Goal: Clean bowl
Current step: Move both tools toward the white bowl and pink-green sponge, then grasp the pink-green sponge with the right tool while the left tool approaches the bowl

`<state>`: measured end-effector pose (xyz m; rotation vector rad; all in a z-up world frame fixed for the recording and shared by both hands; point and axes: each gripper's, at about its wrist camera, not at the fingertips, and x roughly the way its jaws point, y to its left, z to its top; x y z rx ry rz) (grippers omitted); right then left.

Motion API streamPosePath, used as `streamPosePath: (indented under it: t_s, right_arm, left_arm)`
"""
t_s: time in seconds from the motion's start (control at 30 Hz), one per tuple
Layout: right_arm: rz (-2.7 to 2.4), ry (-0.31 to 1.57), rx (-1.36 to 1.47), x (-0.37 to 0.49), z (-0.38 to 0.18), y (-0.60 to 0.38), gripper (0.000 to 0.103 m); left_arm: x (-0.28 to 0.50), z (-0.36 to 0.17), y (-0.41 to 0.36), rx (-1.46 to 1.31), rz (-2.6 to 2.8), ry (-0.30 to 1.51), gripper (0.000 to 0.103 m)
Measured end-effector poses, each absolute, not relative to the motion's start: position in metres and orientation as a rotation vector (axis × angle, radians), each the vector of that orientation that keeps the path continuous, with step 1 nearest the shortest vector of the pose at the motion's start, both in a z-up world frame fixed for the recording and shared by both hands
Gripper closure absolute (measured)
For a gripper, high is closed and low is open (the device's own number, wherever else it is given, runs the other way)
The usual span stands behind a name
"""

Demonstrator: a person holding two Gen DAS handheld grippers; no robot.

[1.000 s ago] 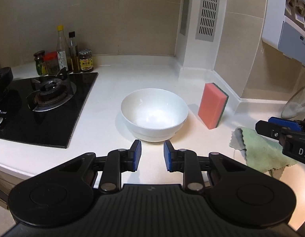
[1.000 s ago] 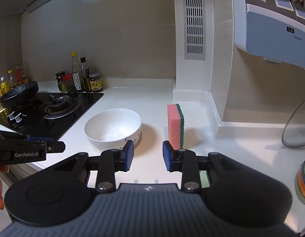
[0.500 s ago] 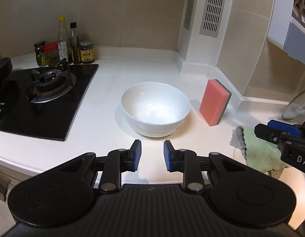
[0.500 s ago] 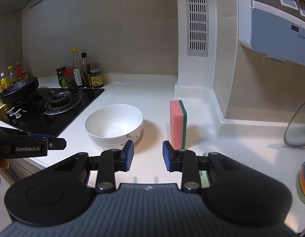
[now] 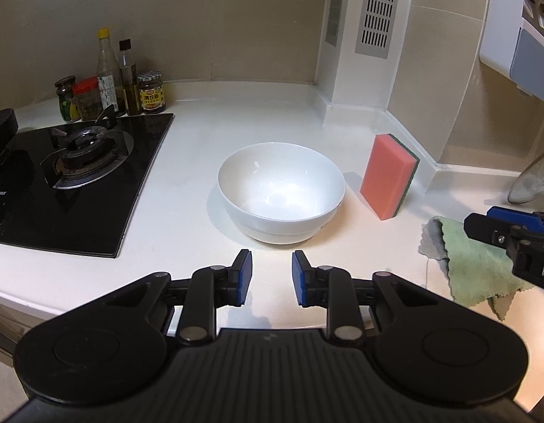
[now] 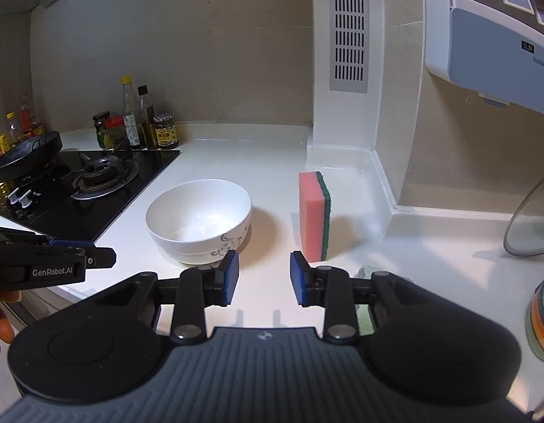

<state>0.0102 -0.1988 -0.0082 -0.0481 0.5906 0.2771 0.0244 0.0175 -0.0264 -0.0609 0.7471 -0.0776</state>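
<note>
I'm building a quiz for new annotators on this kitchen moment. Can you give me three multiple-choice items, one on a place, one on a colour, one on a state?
1. Where is the sponge relative to the bowl, in the left wrist view?
A. Inside it
B. To its right on the counter, apart from it
C. On the stove

2. What colour is the sponge's broad face?
A. Pink, with a green scouring layer behind
B. Yellow
C. Blue

3. How do the two grippers stand?
A. Both shut on the bowl
B. Left gripper and right gripper both open, holding nothing
C. Right one shut on the sponge

Answers:
1 B: bare counter shows between the two.
2 A: the right wrist view shows a green edge beside pink.
3 B: each pair of blue pads has an empty gap.
</note>
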Motion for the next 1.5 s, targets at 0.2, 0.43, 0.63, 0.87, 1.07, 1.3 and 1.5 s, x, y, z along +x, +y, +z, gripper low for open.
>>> streamPosePath:
  t_s: [0.2, 0.43, 0.63, 0.87, 1.07, 1.3, 1.5]
  right_arm:
    - [0.245, 0.625, -0.058, 0.027, -0.008, -0.193, 0.076]
    - [0.212, 0.672, -0.048, 0.057, -0.004, -0.185, 0.076]
    - [0.175, 0.682, -0.036, 0.086, 0.003, -0.184, 0.076]
    - [0.203, 0.699, -0.062, 0.125, 0.009, -0.179, 0.076]
    - [0.238, 0.728, -0.081, 0.146, 0.01, -0.183, 0.076]
    - [0.228, 0.767, -0.161, 0.175, 0.008, -0.181, 0.076]
    - [0.209, 0.849, -0.215, 0.211, -0.001, -0.175, 0.076]
  left_arm:
    - [0.045, -0.033, 0.024, -0.064, -0.114, 0.758, 0.071]
    - [0.075, -0.034, 0.028, -0.026, -0.173, 0.761, 0.071]
    - [0.106, -0.034, 0.031, -0.006, -0.207, 0.759, 0.071]
    - [0.135, -0.035, 0.031, 0.002, -0.217, 0.773, 0.071]
    - [0.151, -0.035, 0.034, 0.02, -0.214, 0.781, 0.071]
    - [0.168, -0.035, 0.045, 0.041, -0.237, 0.797, 0.071]
    - [0.182, -0.035, 0.053, 0.051, -0.281, 0.805, 0.071]
